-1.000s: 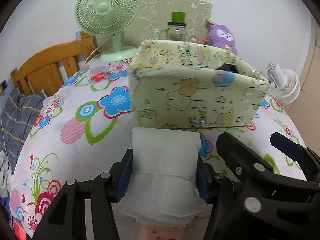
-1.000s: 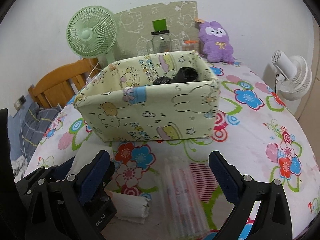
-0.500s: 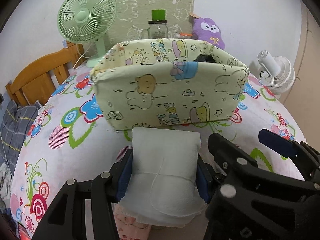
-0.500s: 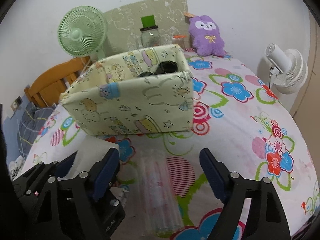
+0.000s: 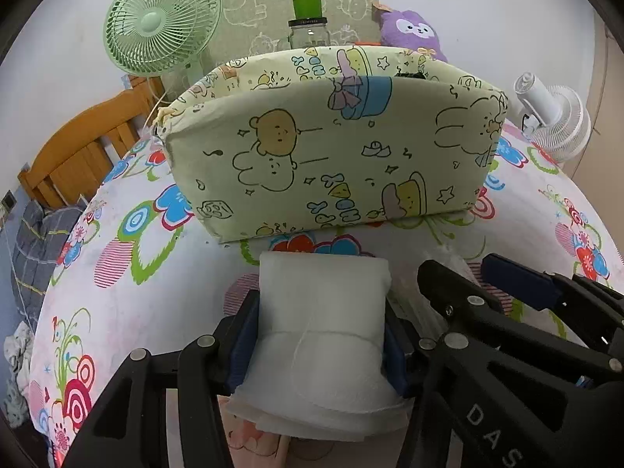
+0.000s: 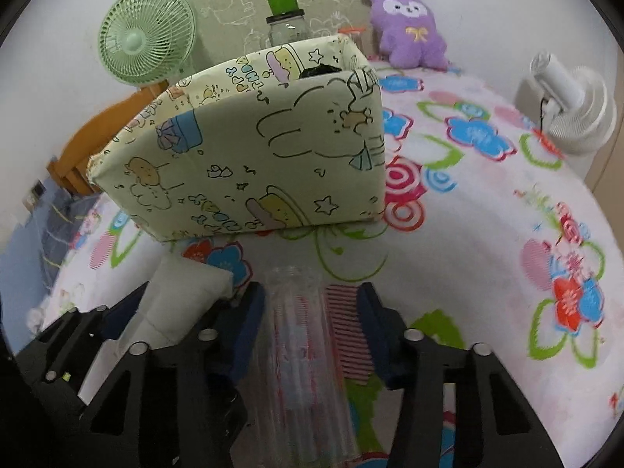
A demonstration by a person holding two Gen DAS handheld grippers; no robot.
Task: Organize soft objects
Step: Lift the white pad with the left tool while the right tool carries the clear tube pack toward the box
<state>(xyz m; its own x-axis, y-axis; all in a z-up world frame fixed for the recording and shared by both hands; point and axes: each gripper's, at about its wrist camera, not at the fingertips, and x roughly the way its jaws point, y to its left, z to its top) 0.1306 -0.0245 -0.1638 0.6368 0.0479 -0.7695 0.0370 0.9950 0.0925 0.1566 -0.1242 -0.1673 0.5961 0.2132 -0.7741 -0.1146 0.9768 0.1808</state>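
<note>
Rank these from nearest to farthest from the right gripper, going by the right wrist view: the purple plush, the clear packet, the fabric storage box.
1. Clear packet: between the jaws of the right gripper, which have just been closing.
2. Fabric storage box: just ahead, slightly left.
3. Purple plush: far back against the wall, right of centre.

The storage box (image 5: 331,156) conceals most of its contents; only a dark item (image 6: 318,71) shows above the rim, unidentifiable. The clear packet (image 6: 300,351) runs off the lower edge of the right wrist view. The glass jar (image 5: 308,33) is hidden below its shoulder.
</note>
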